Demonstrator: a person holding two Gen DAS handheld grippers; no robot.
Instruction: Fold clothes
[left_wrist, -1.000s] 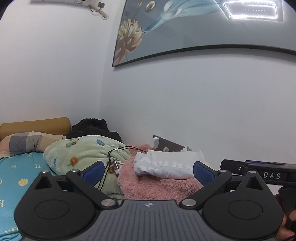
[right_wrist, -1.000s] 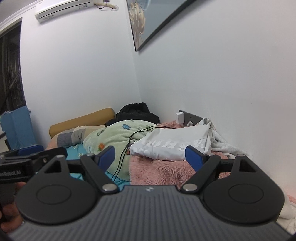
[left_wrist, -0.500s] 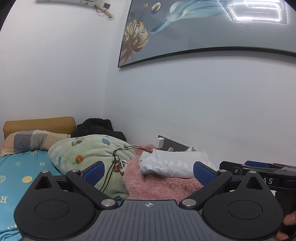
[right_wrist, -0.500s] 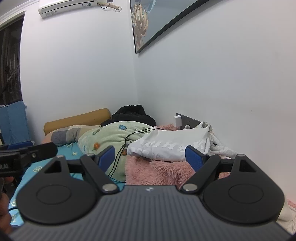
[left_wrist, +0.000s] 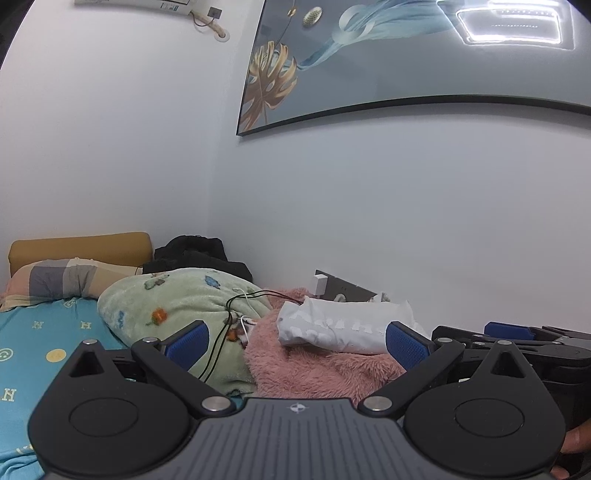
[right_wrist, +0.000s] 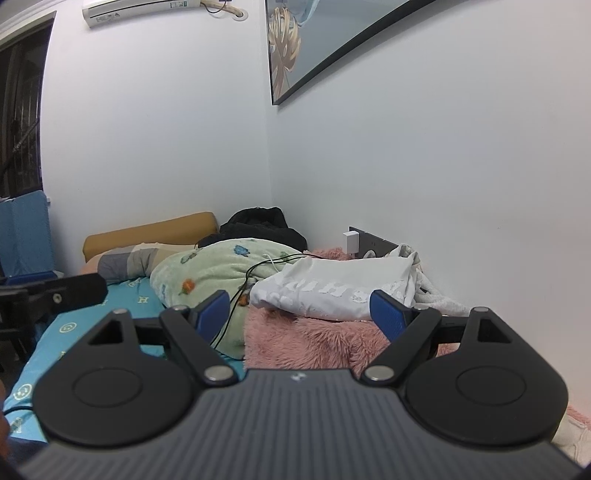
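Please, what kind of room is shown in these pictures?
Most likely a bedroom. A bed with a blue patterned sheet and a striped pillow stands against the wall, blankets and a folded white garment lie on it, and an air conditioner hangs above.

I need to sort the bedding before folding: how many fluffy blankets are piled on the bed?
2: a green blanket with cartoon prints by the pillows, and a pink blanket beside it under the white garment. More may be hidden.

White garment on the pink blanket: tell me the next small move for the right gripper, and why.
Probably ease the right gripper forward toward the near edge of the white garment. Its jaws stand open with nothing between them, and the garment lies bunched on the pink blanket just ahead, not yet touched by either gripper.
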